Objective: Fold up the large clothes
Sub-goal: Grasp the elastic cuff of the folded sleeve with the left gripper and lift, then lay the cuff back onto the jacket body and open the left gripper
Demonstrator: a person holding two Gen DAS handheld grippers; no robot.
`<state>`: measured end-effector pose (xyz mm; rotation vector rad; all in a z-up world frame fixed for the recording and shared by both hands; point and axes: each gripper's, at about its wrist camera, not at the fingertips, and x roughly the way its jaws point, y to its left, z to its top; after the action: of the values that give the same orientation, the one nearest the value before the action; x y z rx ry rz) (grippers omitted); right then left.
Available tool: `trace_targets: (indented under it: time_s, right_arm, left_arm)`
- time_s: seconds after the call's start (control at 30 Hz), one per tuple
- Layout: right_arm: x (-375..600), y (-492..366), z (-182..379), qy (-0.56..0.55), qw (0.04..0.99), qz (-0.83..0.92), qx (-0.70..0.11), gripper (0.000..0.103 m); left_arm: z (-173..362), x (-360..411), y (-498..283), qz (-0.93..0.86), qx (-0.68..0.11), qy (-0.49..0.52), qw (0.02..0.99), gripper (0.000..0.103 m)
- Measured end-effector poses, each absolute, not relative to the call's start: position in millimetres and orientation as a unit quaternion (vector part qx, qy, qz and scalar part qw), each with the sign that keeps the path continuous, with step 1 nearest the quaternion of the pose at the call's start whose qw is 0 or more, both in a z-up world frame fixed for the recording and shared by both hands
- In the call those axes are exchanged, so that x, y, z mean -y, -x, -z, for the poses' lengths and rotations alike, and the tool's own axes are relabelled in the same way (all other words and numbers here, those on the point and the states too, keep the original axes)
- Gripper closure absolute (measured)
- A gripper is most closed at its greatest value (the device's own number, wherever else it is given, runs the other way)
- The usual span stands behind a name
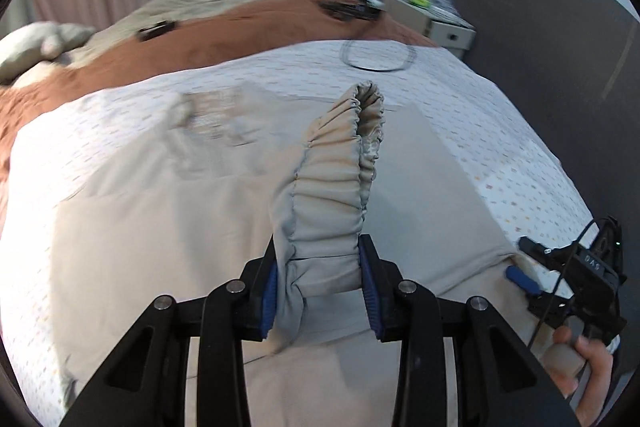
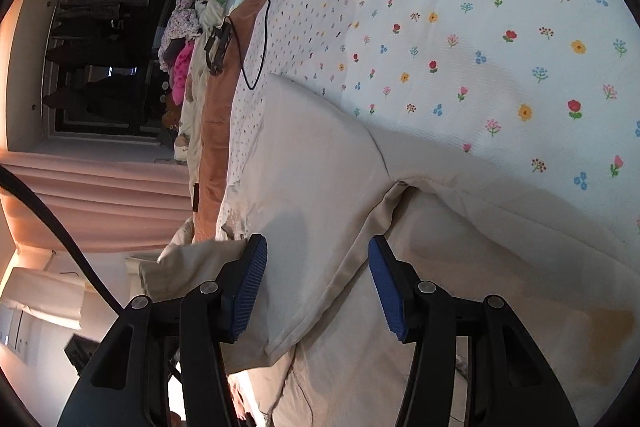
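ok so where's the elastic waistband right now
In the left wrist view the elastic waistband stands up at centre frame, pinched in the left gripper, lifted above the rest of the beige garment spread on the floral bedsheet.

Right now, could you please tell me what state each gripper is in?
Left gripper: closed on the elastic waistband of the beige trousers.
Right gripper: open, its fingers apart around a fold of the trousers, gripping nothing.

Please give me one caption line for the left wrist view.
Left claw grips the gathered elastic waistband of beige trousers on a floral bedsheet.
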<state>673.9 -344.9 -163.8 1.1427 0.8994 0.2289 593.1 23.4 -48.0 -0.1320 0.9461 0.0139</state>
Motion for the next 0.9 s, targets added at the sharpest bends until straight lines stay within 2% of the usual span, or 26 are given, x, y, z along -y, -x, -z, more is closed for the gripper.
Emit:
trace_targets:
  time_s: [0.13, 0.27, 0.43, 0.5, 0.57, 0.7, 0.77, 0.9]
  right_arm:
    - [346, -675, 164, -0.524, 0.738, -0.105, -0.411, 0.052]
    - [343, -678, 165, -0.515, 0.743, -0.095, -0.417, 0.052]
    - [342, -686, 168, -0.502, 0.749, -0.086, -0.425, 0.052]
    - [342, -690, 170, -0.497, 0.75, -0.086, -0.428, 0.052]
    - [341, -696, 173, -0.496, 0.75, -0.087, -0.429, 0.052]
    - [341, -705, 178, -0.486, 0.755, -0.082, -0.432, 0.078]
    - [341, -708, 181, -0.485, 0.756, -0.079, -0.434, 0.083]
    - [338, -710, 179, -0.482, 0.756, -0.075, -0.438, 0.083]
  left_arm:
    - [57, -68, -574, -0.05, -0.467, 0.096, 0.878, 0.065]
    - [77, -104, -559, -0.085, -0.485, 0.115, 0.863, 0.057]
    - [93, -145, -541, -0.126, -0.483, 0.15, 0.853, 0.056]
    - [101, -155, -536, -0.125, -0.484, 0.172, 0.849, 0.046]
    - [110, -159, -536, -0.121, -0.489, 0.178, 0.845, 0.044]
    - [136, -163, -537, -0.125, -0.504, 0.184, 0.835, 0.044]
    - [151, -165, -537, -0.134, -0.515, 0.185, 0.826, 0.044]
    - [177, -169, -538, -0.135, -0.535, 0.192, 0.812, 0.044]
